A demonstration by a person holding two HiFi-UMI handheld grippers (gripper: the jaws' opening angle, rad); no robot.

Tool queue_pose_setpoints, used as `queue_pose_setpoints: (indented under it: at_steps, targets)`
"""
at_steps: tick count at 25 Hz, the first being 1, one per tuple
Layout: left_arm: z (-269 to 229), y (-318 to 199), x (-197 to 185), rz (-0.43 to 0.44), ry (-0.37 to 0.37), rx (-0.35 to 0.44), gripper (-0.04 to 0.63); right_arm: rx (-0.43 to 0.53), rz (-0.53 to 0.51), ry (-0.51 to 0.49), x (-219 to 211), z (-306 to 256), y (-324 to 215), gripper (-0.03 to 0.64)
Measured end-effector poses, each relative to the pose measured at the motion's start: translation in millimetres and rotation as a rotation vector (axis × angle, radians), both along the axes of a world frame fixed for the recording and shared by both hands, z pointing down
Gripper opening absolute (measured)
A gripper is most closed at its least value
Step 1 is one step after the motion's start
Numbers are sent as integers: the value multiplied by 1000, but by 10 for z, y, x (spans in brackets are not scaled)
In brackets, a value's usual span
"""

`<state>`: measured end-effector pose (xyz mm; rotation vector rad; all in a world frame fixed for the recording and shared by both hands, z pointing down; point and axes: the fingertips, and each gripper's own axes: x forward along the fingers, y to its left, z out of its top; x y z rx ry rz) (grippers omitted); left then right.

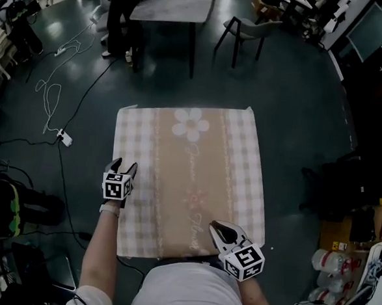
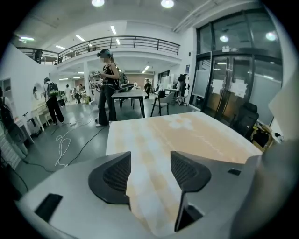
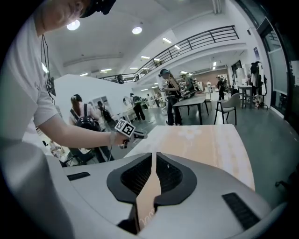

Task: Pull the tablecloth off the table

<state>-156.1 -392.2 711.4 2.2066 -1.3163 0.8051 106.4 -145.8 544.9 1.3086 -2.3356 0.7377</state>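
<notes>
A beige checked tablecloth (image 1: 189, 174) with a white flower print lies spread flat over a small table. My left gripper (image 1: 125, 167) is at the cloth's left edge. In the left gripper view it (image 2: 150, 170) stands open, and a fold of the tablecloth (image 2: 187, 135) runs loosely through the wide gap between its jaws. My right gripper (image 1: 217, 229) sits at the near edge, right of centre. In the right gripper view it (image 3: 154, 163) is shut on a pinched strip of the tablecloth (image 3: 201, 140). That view also shows the left gripper (image 3: 136, 135) at the far side edge.
Beyond the cloth stand a grey table (image 1: 175, 7), a chair (image 1: 248, 29) and a person (image 1: 122, 13). Cables (image 1: 51, 93) trail over the floor at left. A dark bag (image 1: 345, 185) and plastic bottles (image 1: 329, 269) sit at right.
</notes>
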Motion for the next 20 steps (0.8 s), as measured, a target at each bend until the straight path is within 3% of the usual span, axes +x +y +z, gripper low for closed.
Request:
queue_pose_setpoints:
  at_steps: [6,10,18,20]
  targets:
    - [525,-405,159,40,-50,-130,261,-13,76,-3,246,56,52,26]
    - [815,-397,121,5,-74,-221,268,0,119,-10,350,18,56,26]
    - [844,-398,94,-48,-61,-181,266,29,179,-22,425,-76,1,26]
    - [840,-362,132,-46,-66,-204,226,34,179,-29,456,-112,15,26]
